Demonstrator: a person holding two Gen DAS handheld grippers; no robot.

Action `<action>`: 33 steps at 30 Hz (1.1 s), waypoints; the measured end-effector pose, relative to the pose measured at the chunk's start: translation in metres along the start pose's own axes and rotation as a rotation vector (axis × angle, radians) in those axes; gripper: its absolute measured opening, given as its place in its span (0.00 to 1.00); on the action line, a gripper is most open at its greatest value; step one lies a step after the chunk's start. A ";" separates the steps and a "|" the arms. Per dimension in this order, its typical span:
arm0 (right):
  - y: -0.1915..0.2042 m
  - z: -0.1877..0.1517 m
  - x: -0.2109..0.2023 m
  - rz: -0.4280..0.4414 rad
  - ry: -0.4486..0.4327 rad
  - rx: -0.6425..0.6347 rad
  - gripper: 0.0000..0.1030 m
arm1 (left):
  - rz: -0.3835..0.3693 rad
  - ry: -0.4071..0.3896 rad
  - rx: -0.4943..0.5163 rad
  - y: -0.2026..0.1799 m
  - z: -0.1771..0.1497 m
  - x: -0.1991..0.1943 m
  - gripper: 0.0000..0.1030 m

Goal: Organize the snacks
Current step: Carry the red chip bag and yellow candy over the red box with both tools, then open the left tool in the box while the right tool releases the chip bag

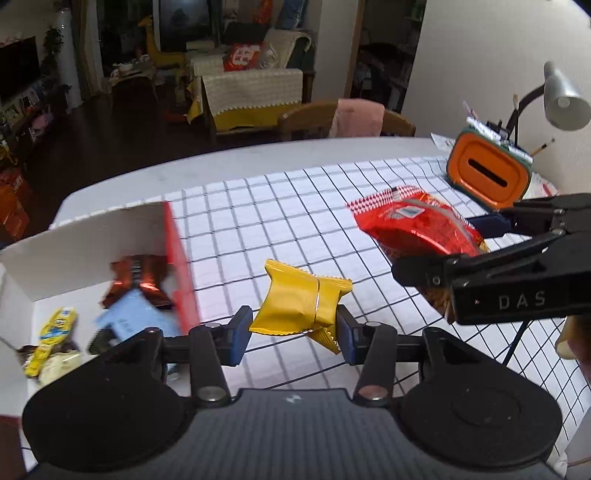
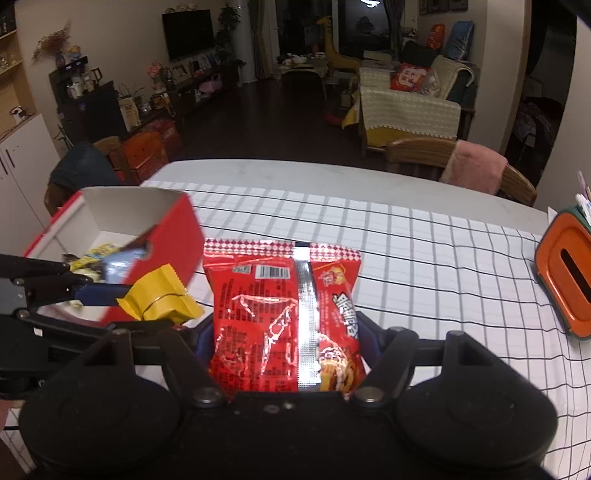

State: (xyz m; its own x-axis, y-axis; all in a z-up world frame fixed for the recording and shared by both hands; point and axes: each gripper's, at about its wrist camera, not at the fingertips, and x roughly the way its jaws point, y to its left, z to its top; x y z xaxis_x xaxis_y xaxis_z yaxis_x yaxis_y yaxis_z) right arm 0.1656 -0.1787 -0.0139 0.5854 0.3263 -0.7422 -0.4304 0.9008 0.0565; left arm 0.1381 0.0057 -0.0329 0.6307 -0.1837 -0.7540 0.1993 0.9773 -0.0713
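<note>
My left claw [image 1: 293,326], matt black plastic, pinches a glossy yellow foil packet [image 1: 301,299], my right claw [image 2: 291,343] a shiny crinkled red bag [image 2: 282,317], above the bench's checked cloth [image 1: 258,221] and matt cardboard box [image 2: 177,229].

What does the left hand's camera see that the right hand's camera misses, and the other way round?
Only the left wrist view shows the desk lamp and the copper-brown wrapped snack inside the box. Only the right wrist view shows the wall television and the barcode side of the red snack bag. Both show the red box, the yellow snack packet clamped in the left gripper, the red bag held by the right gripper, the orange tissue box and the checked tablecloth.
</note>
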 end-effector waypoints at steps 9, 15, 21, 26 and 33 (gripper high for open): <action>0.063 0.019 0.001 0.025 -0.012 -0.050 0.70 | 0.045 -0.034 -0.037 0.057 -0.008 -0.035 0.45; 0.107 0.032 0.015 0.042 -0.012 -0.088 0.70 | 0.088 -0.047 -0.072 0.103 -0.014 -0.046 0.45; 0.141 0.041 0.042 0.053 0.006 -0.124 0.70 | 0.138 -0.040 -0.099 0.146 -0.019 -0.046 0.46; 0.168 0.048 0.067 0.059 0.033 -0.149 0.70 | 0.180 -0.012 -0.123 0.179 -0.026 -0.040 0.46; 0.204 0.052 0.101 0.057 0.076 -0.212 0.70 | 0.207 0.026 -0.115 0.214 -0.035 -0.025 0.46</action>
State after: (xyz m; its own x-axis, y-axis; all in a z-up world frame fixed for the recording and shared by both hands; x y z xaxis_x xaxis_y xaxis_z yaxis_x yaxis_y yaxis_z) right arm 0.1731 0.0527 -0.0428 0.5062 0.3453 -0.7903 -0.6005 0.7988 -0.0357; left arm 0.1387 0.2228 -0.0521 0.6298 0.0229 -0.7764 -0.0198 0.9997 0.0135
